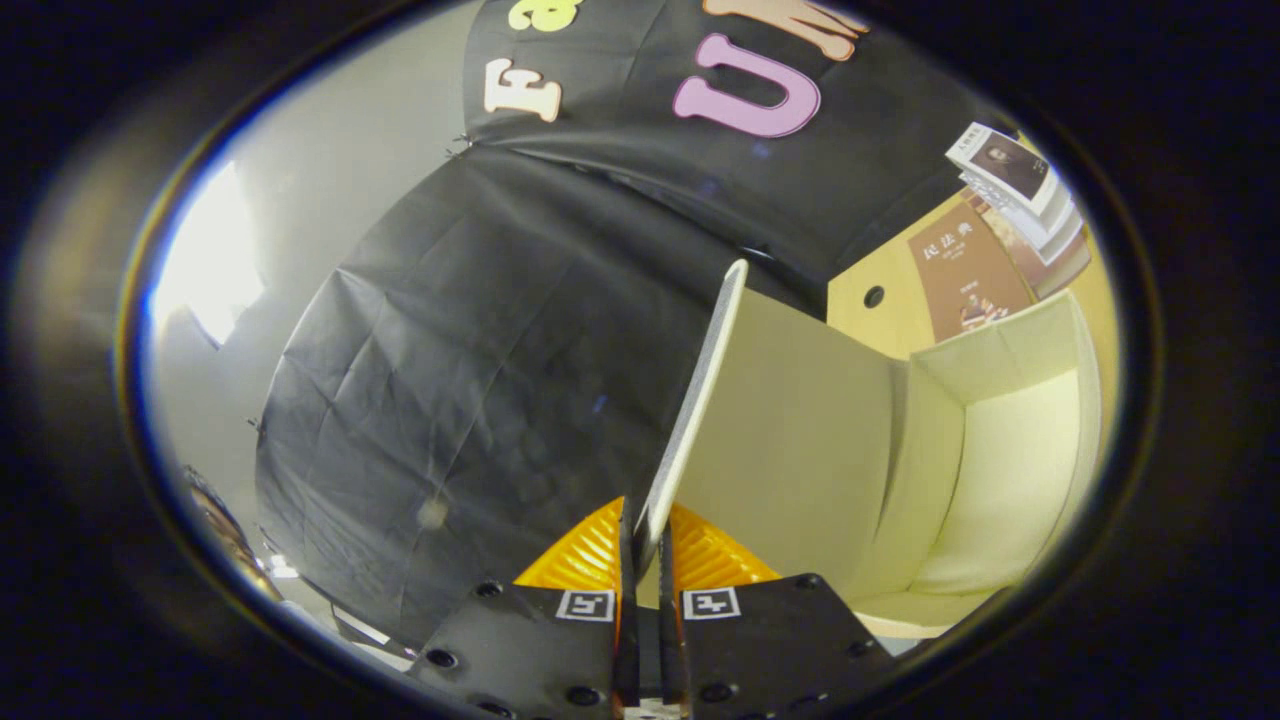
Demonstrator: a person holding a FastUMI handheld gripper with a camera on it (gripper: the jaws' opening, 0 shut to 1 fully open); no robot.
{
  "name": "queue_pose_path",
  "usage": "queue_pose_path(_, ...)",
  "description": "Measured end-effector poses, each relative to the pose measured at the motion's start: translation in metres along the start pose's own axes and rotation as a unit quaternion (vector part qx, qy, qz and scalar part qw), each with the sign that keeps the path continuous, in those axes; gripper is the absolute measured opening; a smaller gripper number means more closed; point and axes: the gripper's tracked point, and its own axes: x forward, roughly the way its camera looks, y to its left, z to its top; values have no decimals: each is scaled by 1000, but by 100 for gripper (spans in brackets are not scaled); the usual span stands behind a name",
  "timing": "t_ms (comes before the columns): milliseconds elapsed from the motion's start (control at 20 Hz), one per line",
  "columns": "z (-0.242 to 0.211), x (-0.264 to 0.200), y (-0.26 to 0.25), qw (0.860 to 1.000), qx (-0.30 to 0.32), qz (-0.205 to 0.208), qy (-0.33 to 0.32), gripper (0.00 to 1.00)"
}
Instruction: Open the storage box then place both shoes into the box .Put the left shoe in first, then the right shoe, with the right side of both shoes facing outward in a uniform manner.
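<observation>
In the gripper view, the gripper point(648, 545) pinches the thin edge of the box lid point(700, 390), both fingers pressing on it. The lid stands raised and swung aside, and the storage box point(1000, 470) lies open to the right of the fingers, its pale inside bare. Opening looks like the step in hand; next the lid needs letting go and the left shoe fetching. Beyond the box a wooden shelf point(890, 320) holds books point(1010, 175). Nothing blocks the box's mouth.
</observation>
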Motion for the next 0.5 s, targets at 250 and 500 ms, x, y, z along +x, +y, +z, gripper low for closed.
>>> queue_pose_path(250, -18, 27, 3, 999, -32, -4, 20, 50)
queue_pose_path(500, -5, 0, -9, 997, -69, -33, 1, 91)
